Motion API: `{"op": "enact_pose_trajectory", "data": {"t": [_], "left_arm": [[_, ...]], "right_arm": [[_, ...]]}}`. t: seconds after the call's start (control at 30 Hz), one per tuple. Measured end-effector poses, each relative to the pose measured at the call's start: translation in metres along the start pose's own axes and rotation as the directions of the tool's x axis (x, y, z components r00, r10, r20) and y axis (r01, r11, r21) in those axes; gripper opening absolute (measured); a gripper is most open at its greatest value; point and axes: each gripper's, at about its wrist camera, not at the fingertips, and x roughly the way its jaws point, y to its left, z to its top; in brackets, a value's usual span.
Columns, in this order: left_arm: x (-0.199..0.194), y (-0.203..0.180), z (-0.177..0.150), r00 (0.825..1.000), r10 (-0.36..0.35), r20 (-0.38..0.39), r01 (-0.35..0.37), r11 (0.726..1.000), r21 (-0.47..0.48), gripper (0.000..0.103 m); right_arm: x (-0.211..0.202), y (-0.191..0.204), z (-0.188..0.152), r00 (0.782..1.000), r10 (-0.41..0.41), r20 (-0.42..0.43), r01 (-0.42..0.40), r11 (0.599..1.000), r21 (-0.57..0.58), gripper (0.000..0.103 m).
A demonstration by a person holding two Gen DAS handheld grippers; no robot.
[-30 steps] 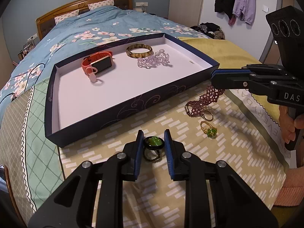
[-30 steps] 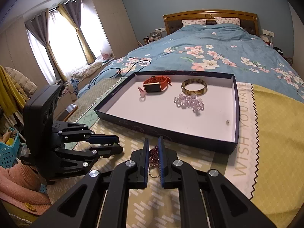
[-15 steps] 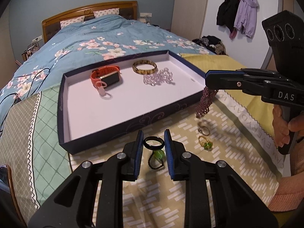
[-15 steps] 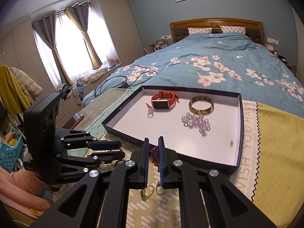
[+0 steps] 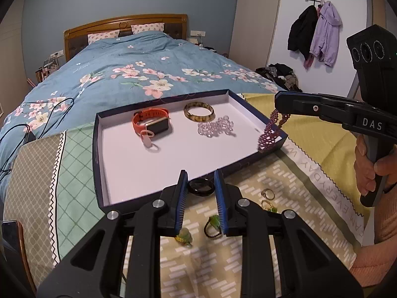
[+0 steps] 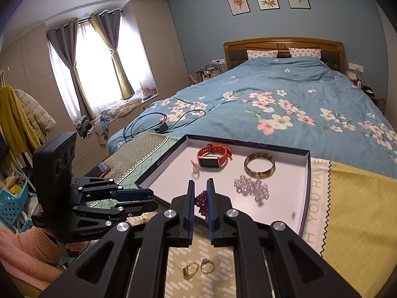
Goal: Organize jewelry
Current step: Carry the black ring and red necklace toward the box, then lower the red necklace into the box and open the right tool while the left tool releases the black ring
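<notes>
My left gripper (image 5: 201, 186) is shut on a black ring (image 5: 201, 188), held above the near rim of the dark blue tray (image 5: 98, 173). My right gripper (image 6: 199, 193) is shut on a purple beaded bracelet (image 6: 201, 202), which hangs over the tray's right corner in the left wrist view (image 5: 270, 134). In the tray lie an orange watch (image 5: 151, 121), an amber bangle (image 5: 199, 111), a clear bead bracelet (image 5: 215, 129) and a pink ring (image 5: 148, 142). Green-stone rings (image 5: 213, 226) and gold rings (image 5: 268, 195) lie on the cloth below.
The tray (image 6: 306, 191) sits on a patterned cloth (image 5: 260, 260) at the foot of a bed with a blue floral duvet (image 6: 285, 104). A black cable (image 6: 158, 124) lies on the duvet. A phone (image 5: 10, 233) lies at the left edge.
Both grippers have risen from the cloth and moved toward the tray. The left lifted the black ring; the right lifted the purple bracelet, leaving the rings behind.
</notes>
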Motion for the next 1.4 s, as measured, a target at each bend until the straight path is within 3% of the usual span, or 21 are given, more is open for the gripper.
{"op": "enact_pose_trajectory", "data": {"t": [0.7, 1.4], "left_arm": [[0.009, 0.010, 0.022, 1.000, 0.018, 0.014, -0.017, 1.000, -0.020, 0.022], [0.043, 0.027, 0.031, 0.999, 0.041, -0.031, -0.043, 0.997, -0.060, 0.022]], "right_arm": [[0.023, -0.018, 0.017, 1.000, -0.009, -0.016, 0.010, 0.999, 0.034, 0.008], [0.050, -0.035, 0.020, 0.999, -0.019, -0.050, 0.023, 0.997, 0.073, 0.008]]}}
